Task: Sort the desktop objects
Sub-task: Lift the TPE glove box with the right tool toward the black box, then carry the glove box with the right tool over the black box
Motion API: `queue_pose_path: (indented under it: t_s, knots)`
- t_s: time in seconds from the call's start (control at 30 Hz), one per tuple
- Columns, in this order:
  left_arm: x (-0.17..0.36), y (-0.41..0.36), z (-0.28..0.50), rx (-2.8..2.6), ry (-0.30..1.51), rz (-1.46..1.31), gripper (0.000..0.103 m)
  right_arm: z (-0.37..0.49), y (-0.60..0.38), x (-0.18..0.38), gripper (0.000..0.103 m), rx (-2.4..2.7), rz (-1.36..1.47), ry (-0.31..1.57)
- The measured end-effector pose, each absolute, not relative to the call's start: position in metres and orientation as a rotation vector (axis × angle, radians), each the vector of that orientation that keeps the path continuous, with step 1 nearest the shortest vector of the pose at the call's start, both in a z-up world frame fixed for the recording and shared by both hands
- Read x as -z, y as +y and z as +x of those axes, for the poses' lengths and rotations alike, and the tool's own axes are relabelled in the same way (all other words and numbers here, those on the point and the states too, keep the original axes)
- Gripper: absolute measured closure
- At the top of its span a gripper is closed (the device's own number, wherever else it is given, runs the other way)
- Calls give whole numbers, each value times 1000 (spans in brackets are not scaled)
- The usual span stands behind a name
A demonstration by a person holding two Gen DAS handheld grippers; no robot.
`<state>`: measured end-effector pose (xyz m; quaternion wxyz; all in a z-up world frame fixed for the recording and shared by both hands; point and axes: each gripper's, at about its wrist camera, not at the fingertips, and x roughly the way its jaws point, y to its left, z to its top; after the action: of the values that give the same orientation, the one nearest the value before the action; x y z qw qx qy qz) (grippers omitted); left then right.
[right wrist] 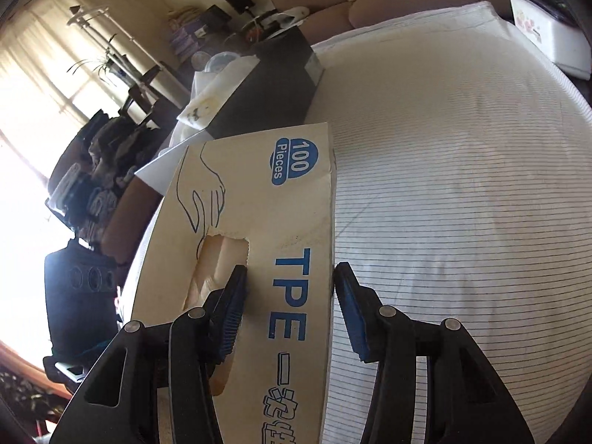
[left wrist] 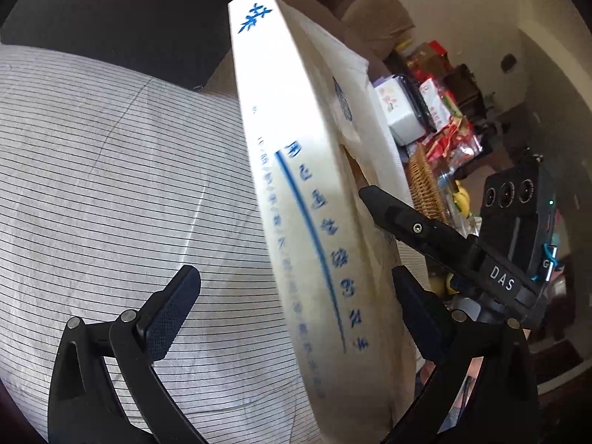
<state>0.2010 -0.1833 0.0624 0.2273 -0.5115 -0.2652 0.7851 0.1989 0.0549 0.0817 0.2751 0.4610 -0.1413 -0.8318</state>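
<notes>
We see glove box (right wrist: 259, 244): cream card, blue print, blue "100 Pieces" badge, blue hand outline. Desk cloth (right wrist: 462, 203): white, thin dark stripes. Black box (right wrist: 273, 85) behind. Both claws black; we note right claw (right wrist: 290, 288) pads (right wrist: 233, 314) blue-ribbed, left claw (left wrist: 296, 303) pads (left wrist: 168, 314) dark textured. Wicker basket (left wrist: 425, 185) tan.
</notes>
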Motion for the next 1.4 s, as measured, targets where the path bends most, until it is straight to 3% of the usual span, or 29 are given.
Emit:
queue_pose_path:
  t_s: [0.03,0.07,0.13,0.2,0.27,0.57,0.7,0.73,0.87,1.03,1.13,1.2,1.23,1.3,1.4]
  knots:
    - [-64,-183,202,-2174,-721,-1403,27,200,51,-82,53,2236,1231,-360]
    - [-65,-182,202,-2172,-719,-1394,34,201,48,-83,53,2238,1227,-344]
    - [-72,-180,206,-2175,-689,-1370,60,198,42,-83,53,2245,1224,-316]
    - [-81,-176,211,-2187,-641,-1345,68,199,40,-83,53,2249,1219,-293]
    - [-87,-178,214,-2185,-620,-1344,70,202,35,-88,53,2245,1204,-275]
    - [-158,-213,190,-2138,-596,-1297,71,194,3,-162,54,2280,1089,-237]
    - [-198,-237,146,-2156,-567,-1291,72,150,-17,-206,56,2276,1064,-311]
    - [-204,-243,133,-2145,-577,-1296,65,136,-25,-218,56,2281,1054,-315]
    - [-223,-266,66,-2147,-588,-1292,66,89,-62,-244,57,2275,1053,-308]
    - [-203,-288,0,-2218,-563,-1417,72,55,-75,-215,56,2332,1139,-332]
    - [-197,-294,8,-2226,-501,-1408,71,61,-47,-180,44,2394,1220,-366]
    - [-196,-279,37,-2214,-355,-1357,58,76,-19,-159,33,2417,1246,-393]
    - [-194,-273,54,-2227,-273,-1339,45,85,-1,-146,32,2452,1279,-363]
    - [-175,-267,91,-2217,-200,-1340,30,103,34,-122,32,2503,1343,-308]
    - [-130,-265,124,-2123,-332,-1467,30,124,76,-93,31,2516,1454,-263]
